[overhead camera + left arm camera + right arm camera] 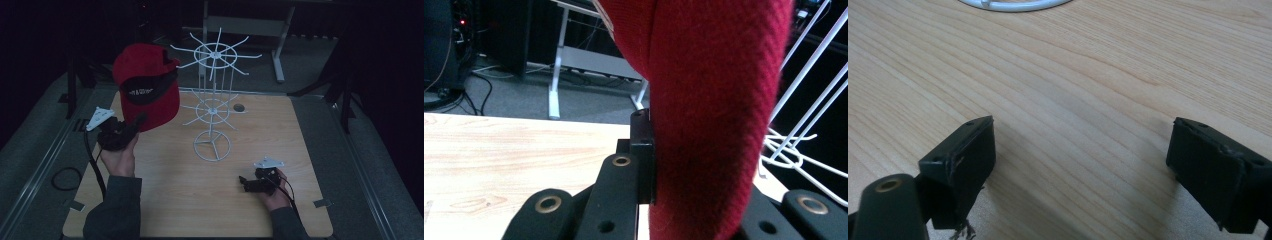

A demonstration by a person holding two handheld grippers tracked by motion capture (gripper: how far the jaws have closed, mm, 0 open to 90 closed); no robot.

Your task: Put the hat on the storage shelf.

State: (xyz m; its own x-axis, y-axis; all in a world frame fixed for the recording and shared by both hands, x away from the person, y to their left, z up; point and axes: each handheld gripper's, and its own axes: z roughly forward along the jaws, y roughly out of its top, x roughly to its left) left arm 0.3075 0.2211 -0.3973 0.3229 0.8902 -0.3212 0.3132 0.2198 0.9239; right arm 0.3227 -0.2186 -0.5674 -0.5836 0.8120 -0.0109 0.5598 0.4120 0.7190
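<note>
At the left, a red cap was held up above the bench by the left hand-held gripper, whose jaws were clamped on the cap's edge. The cap was raised beside the white wire rack, near its upper spokes but not touching them. The bench was seen as a pale wood-grain top with rounded corners, dimly lit, with grey floor on both sides. The rack's ring base was planted near the middle of the bench. At the right, the right hand-held gripper was held low over bare wood, its jaws spread wide with nothing between them. A metal frame was made out in the dark room behind.
</note>
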